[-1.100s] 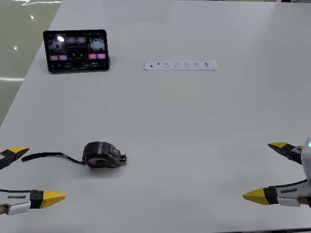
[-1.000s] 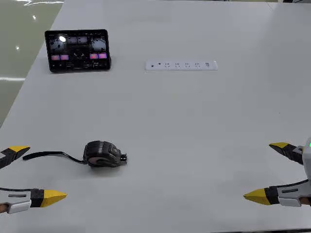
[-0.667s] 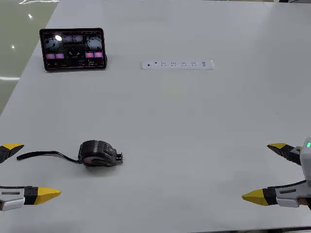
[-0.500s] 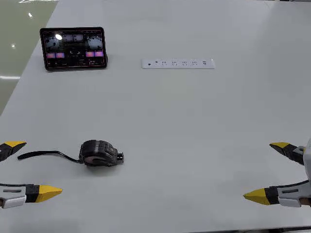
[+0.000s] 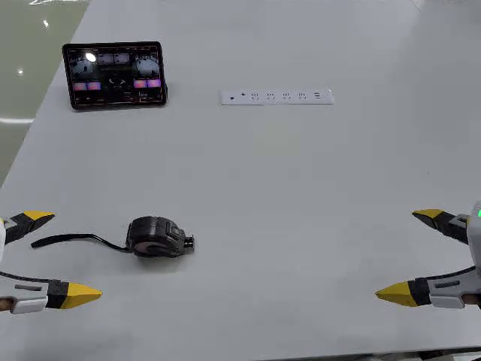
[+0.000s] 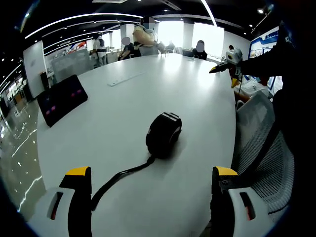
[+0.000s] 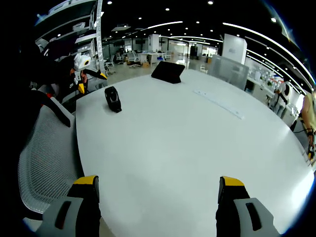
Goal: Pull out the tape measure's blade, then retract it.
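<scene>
Tape measure point(image 5: 156, 238) just ahead of the left gripper point(image 5: 73, 254)
We held both grippers empty with jaws spread, the right gripper point(image 5: 397, 254) far across the table point(image 5: 285, 188)

Black tape measure point(image 5: 157, 237) on table, blade retracted.

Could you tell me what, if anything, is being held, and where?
Nothing is held: the left gripper and right gripper are open, apart from the tape measure.
</scene>
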`<state>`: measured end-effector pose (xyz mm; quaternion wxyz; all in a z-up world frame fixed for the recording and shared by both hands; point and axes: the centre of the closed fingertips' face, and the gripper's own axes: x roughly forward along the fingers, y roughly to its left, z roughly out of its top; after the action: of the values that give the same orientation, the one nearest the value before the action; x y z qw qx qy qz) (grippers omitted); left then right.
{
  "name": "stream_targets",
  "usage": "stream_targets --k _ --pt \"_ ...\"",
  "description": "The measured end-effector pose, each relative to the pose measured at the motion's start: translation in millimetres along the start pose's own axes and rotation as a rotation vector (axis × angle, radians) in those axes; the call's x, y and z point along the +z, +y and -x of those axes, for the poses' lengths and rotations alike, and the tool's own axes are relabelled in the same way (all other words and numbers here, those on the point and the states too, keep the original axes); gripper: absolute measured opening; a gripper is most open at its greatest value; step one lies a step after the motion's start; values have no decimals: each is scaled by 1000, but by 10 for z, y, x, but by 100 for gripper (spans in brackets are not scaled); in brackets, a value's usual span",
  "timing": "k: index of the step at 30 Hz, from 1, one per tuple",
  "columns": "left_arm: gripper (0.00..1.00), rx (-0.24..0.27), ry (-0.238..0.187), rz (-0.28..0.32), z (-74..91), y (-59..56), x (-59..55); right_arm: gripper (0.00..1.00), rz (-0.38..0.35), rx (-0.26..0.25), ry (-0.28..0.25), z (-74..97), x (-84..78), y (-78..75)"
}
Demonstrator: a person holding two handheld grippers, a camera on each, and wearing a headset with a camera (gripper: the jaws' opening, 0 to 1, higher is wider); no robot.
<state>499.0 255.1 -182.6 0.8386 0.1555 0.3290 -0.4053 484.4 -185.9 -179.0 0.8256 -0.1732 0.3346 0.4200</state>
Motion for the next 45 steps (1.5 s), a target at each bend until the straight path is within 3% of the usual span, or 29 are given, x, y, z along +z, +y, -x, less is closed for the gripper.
stream_targets --k 2,7,14,19,24,30,36,45 --pt "99 -37 -12 -22 -47 -19 53 100 3 2 -5 -6 55 -3" --pt "99 -85 27 -76 -169 -21 49 100 16 19 -36 -60 130 6" --pt "99 -119 35 -110 -263 -55 147 100 47 61 -23 -193 217 66" --pt "95 -159 73 -153 -357 -101 149 100 58 82 -17 -289 297 88" --pt "91 -183 107 -210 -456 -123 183 100 81 97 -31 -361 407 111" --pt "87 -199 100 -248 -534 -144 325 100 93 97 -33 -406 487 104" --pt "86 -214 118 -307 -613 -154 379 100 117 108 -36 -470 549 118" --pt "82 -256 160 -416 -799 -236 443 100 179 156 -44 -700 733 266"
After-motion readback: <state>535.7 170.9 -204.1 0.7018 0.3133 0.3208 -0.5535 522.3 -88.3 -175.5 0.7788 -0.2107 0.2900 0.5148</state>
